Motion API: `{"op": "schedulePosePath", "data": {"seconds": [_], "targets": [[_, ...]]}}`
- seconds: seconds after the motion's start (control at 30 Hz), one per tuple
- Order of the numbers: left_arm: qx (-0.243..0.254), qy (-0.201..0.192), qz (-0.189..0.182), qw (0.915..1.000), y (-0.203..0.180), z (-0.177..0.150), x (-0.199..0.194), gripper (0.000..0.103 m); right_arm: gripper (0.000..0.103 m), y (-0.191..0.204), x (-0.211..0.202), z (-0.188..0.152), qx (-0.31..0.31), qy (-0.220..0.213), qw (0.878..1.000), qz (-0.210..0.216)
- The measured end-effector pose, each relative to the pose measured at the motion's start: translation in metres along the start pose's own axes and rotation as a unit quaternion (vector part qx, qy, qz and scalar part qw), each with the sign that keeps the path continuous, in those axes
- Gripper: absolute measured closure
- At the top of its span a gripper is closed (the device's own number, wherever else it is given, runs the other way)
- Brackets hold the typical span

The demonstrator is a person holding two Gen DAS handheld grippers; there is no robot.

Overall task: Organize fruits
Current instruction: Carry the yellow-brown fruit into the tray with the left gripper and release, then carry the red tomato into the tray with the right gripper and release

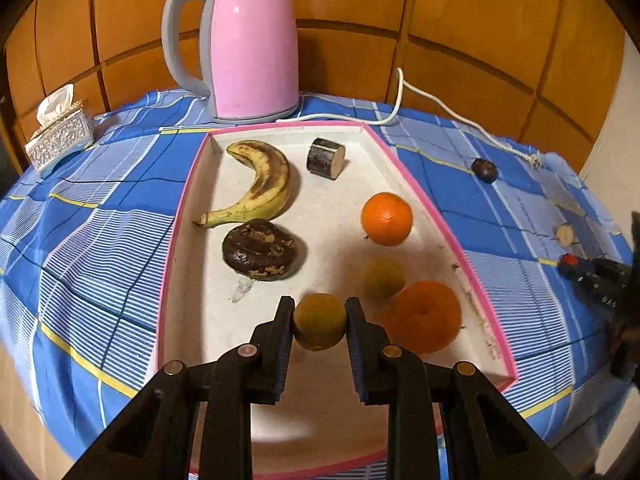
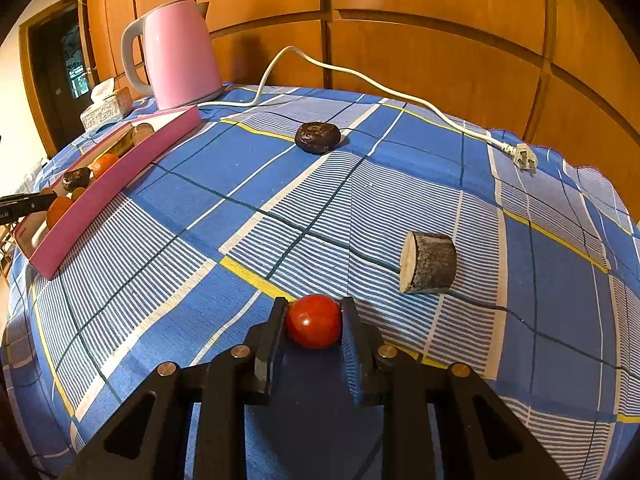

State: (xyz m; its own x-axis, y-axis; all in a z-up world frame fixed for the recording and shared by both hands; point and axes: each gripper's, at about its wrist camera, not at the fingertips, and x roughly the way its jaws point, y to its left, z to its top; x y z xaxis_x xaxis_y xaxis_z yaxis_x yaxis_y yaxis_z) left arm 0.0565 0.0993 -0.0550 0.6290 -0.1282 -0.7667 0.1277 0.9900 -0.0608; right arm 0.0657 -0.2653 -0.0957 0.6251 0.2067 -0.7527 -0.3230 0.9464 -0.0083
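Note:
My left gripper is shut on a small brownish-green round fruit, held over the near part of a pink-rimmed white tray. In the tray lie a spotted banana, a blackened fruit, a bright orange, a duller orange, another greenish fruit and a dark cut stub. My right gripper is shut on a red tomato low over the checked cloth. A dark wrinkled fruit and a cut stub lie on the cloth ahead.
A pink kettle stands behind the tray, its white cord trailing across the blue checked tablecloth to a plug. A tissue box sits at the far left. Wooden panels back the table.

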Motion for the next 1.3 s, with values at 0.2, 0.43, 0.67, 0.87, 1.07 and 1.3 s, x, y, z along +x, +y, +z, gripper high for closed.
{"op": "schedulePosePath", "data": {"seconds": [0.2, 0.43, 0.67, 0.87, 1.07, 1.3], "targets": [[0.001, -0.009, 0.003, 1.0000, 0.001, 0.001, -0.001, 0.072, 0.078, 0.000, 0.000, 0.000, -0.001, 0.000, 1.000, -0.001], [0.013, -0.040, -0.007, 0.9991, -0.004, 0.006, -0.017, 0.058, 0.078, 0.000, 0.000, 0.000, 0.000, 0.000, 1.000, -0.001], [0.023, -0.059, -0.018, 0.9979, -0.014, 0.010, -0.033, 0.054, 0.078, 0.000, 0.000, 0.000, -0.002, 0.000, 1.000, -0.003], [0.034, -0.065, -0.033, 0.9968, -0.023, 0.007, -0.041, 0.054, 0.079, 0.002, 0.000, 0.001, -0.003, 0.002, 1.000, -0.007], [0.041, -0.076, -0.048, 0.9951, -0.026, 0.003, -0.050, 0.052, 0.078, 0.006, 0.001, 0.003, -0.011, 0.009, 1.000, -0.023], [0.033, -0.082, -0.051, 0.9948, -0.022, -0.001, -0.053, 0.052, 0.078, 0.012, 0.002, 0.010, -0.008, 0.028, 0.998, -0.049]]}}
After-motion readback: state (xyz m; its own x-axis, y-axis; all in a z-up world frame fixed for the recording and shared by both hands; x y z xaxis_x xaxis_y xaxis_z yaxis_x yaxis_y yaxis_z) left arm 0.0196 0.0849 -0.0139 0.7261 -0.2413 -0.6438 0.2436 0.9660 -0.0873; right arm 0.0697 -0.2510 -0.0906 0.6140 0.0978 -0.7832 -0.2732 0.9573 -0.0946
